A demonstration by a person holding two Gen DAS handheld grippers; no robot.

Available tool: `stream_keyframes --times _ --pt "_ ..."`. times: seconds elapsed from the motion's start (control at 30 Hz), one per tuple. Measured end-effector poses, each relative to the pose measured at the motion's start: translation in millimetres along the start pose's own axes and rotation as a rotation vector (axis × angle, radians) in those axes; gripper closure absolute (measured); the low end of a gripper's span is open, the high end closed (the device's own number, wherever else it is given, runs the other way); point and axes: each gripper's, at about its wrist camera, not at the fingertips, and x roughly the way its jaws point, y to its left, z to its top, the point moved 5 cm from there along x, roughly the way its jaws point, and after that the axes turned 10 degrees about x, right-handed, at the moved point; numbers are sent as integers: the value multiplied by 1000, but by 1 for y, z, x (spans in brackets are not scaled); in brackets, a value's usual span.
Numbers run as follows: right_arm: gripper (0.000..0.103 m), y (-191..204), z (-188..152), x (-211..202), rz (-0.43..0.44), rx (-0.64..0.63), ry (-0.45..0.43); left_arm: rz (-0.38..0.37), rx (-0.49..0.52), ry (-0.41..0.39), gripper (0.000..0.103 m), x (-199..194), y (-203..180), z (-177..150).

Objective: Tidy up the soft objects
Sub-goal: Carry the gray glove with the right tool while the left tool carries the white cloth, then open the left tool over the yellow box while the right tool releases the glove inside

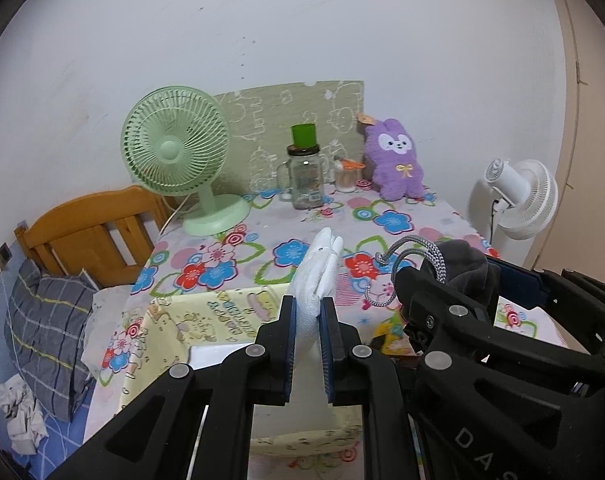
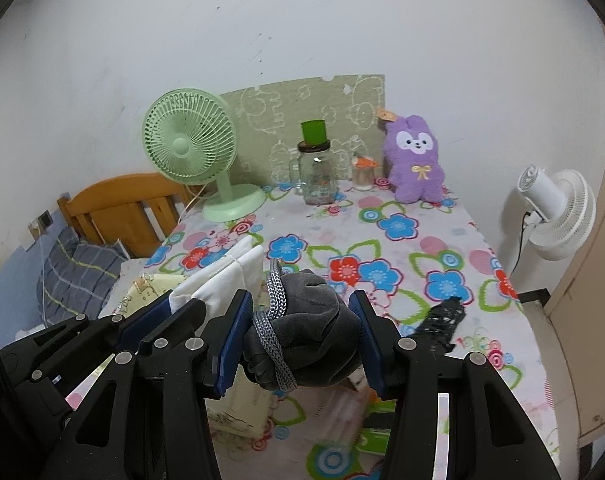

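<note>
My left gripper (image 1: pixel 307 320) is shut on a white cloth (image 1: pixel 318 272), which sticks up between its blue pads; the same white cloth (image 2: pixel 226 276) shows at the left of the right wrist view. My right gripper (image 2: pixel 300 332) is shut on a dark grey bundle (image 2: pixel 314 320) of fabric wrapped with a grey braided cord (image 2: pixel 276 312). In the left wrist view that grey bundle (image 1: pixel 468 268) sits at the right, in the right gripper (image 1: pixel 446 276). Both grippers hover side by side over the near part of the flowered table (image 2: pixel 402 248). A purple plush rabbit (image 2: pixel 416 164) sits upright at the back of the table.
A green desk fan (image 1: pixel 178 156), a glass jar with a green cup on it (image 1: pixel 304 172) and a small jar (image 1: pixel 348 178) stand at the back. A yellow printed cloth or bag (image 1: pixel 190 324) lies below the left gripper. A black lace piece (image 2: pixel 442 326) lies at the right. A white fan (image 2: pixel 554 208) stands right, a bed (image 1: pixel 62 280) left.
</note>
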Motion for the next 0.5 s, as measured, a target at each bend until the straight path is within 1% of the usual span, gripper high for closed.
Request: stream_keyframes --times 0.3,0.5 --pt "49 27 -4 22 27 -27 27 29 -35 20 94 10 29 -11" --pt "49 45 -11 39 56 -48 55 60 -55 51 94 20 46 -24"
